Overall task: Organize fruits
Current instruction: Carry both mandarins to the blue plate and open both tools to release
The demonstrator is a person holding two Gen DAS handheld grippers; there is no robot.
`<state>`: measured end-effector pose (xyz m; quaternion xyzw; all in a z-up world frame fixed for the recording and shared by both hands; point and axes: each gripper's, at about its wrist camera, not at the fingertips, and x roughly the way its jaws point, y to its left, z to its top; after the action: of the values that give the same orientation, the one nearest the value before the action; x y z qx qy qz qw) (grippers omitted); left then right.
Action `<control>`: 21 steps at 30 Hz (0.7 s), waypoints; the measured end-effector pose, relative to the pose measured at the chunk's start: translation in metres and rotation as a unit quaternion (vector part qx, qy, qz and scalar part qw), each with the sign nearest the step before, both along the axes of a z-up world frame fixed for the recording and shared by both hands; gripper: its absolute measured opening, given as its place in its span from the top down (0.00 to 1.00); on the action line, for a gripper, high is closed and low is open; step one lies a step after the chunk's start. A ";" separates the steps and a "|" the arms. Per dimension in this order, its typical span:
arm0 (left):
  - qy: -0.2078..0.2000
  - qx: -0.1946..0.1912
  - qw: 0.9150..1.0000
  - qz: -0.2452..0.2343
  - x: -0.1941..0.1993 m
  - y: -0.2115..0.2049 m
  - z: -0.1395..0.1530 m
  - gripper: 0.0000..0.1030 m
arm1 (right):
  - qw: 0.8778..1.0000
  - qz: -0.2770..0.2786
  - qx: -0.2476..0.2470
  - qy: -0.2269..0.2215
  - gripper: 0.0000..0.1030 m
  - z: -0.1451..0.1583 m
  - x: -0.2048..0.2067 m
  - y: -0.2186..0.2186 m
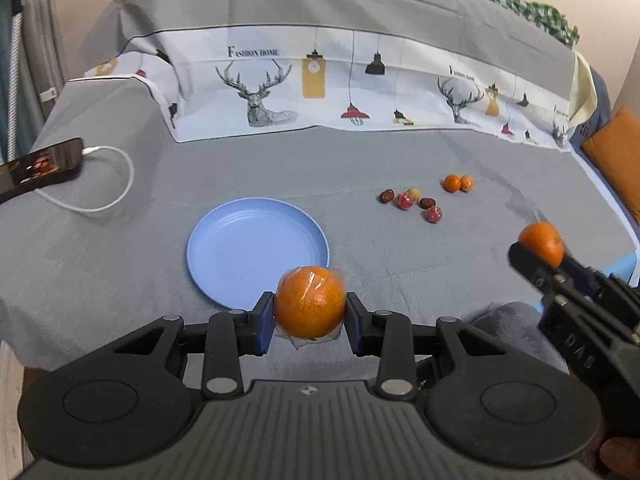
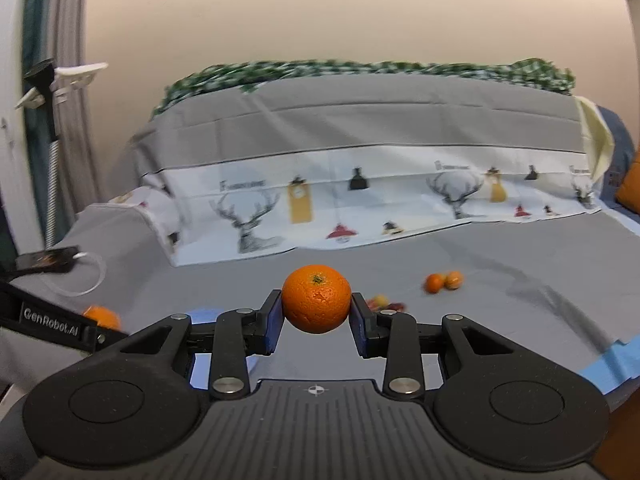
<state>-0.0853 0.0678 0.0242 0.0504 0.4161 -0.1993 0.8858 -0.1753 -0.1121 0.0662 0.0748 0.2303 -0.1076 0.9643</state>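
Orange and round, the wrapped orange (image 1: 310,307) looks slippery; left tool (image 1: 310,312) squeezes its sides. Right tool (image 2: 316,306) squeezes a bare orange (image 2: 316,298).

Blue plate (image 1: 224,248) bare, open from above; small-fruit cluster (image 1: 416,202) well right, grey cloth (image 1: 120,256) between clear.

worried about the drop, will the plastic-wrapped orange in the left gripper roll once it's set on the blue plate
The plastic-wrapped orange is round, so it will probably roll. The blue plate's raised rim should likely stop it. The glossy, loose film may slip in the left gripper.
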 end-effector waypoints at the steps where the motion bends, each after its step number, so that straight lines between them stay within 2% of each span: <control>1: -0.001 -0.004 1.000 0.002 -0.003 0.005 0.001 0.61 | 1.000 0.004 -0.002 0.001 0.65 0.001 0.000 0.004; 8: -0.018 -0.026 0.999 0.013 -0.015 0.028 0.012 0.61 | 1.000 0.010 -0.013 -0.001 0.65 0.007 -0.008 0.023; 21: -0.023 -0.033 0.999 0.020 -0.019 0.037 0.016 0.61 | 1.000 0.028 -0.011 0.003 0.65 0.005 -0.008 0.033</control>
<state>-0.1045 0.1045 0.0405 0.0167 0.3900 -0.1939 0.9000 -0.1828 -0.0788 0.0715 0.0572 0.2340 -0.0829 0.9670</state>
